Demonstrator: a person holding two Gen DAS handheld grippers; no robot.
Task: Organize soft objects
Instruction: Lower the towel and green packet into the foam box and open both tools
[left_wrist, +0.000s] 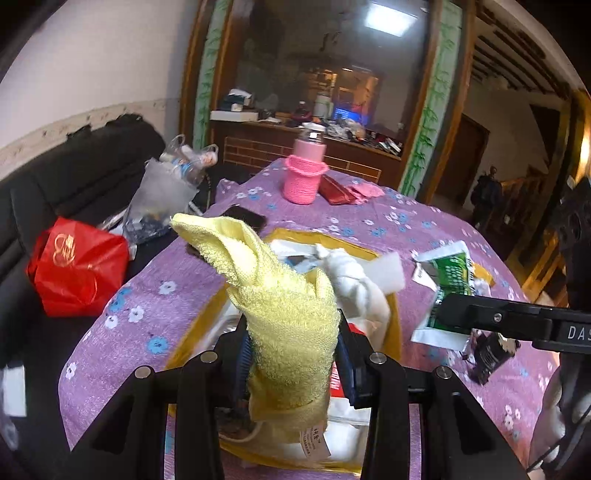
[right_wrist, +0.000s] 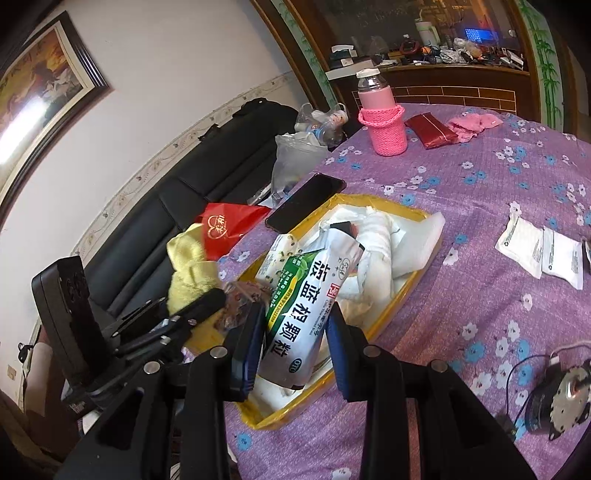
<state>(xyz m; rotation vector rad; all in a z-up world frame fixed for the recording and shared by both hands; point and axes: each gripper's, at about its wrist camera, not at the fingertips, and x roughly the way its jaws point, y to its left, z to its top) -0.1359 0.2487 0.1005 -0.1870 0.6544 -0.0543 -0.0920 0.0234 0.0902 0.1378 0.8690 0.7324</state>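
My left gripper is shut on a yellow towel, held above the yellow-rimmed tray; the towel also shows in the right wrist view. My right gripper is shut on a green and white soft packet, held over the tray's near end; the packet shows in the left wrist view at the right. A rolled white cloth and a white foam piece lie in the tray.
A black phone lies beside the tray. A pink bottle in a knit sleeve, a red pouch and pink cloth stand at the far side. White sachets and a small motor lie right. A black sofa with bags is left.
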